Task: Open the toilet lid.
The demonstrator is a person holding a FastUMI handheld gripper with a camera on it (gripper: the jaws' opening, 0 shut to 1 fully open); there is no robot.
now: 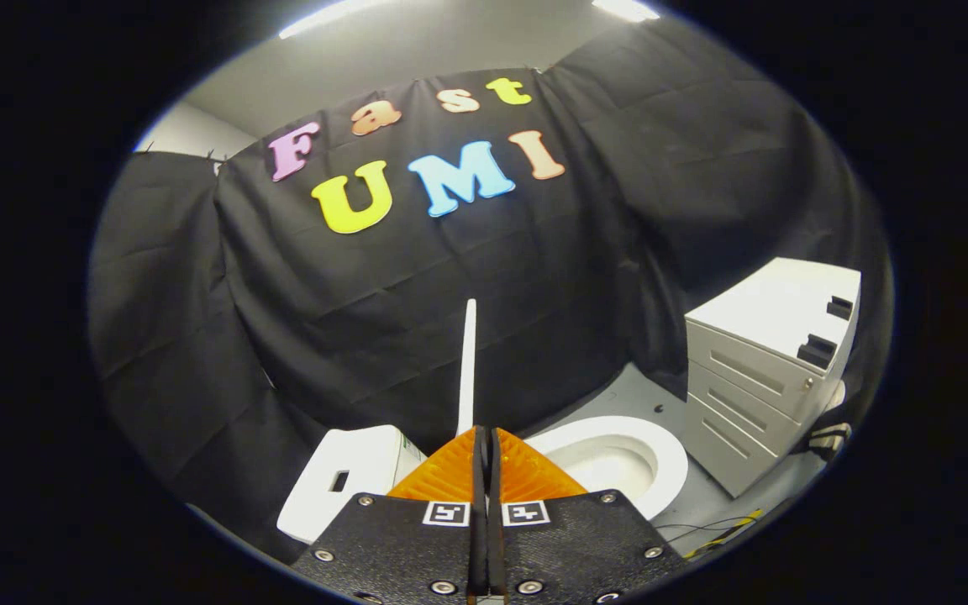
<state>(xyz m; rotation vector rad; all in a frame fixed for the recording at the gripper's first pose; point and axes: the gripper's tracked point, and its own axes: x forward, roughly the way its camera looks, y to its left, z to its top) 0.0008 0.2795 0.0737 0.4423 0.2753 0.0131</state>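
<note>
Gripper view, left to right: at my nine o'clock sits the white cistern [349, 479]; dead ahead at twelve, the toilet lid [468, 370] stands edge-on, nearly upright, rising from my tongs [485, 449], whose fingers are pinched onto its lower edge. At two o'clock lies the open bowl [618, 458], at three a white drawer cabinet [765, 370]. I judge the lifting almost done; next I should release. No brand or label is readable.
</note>
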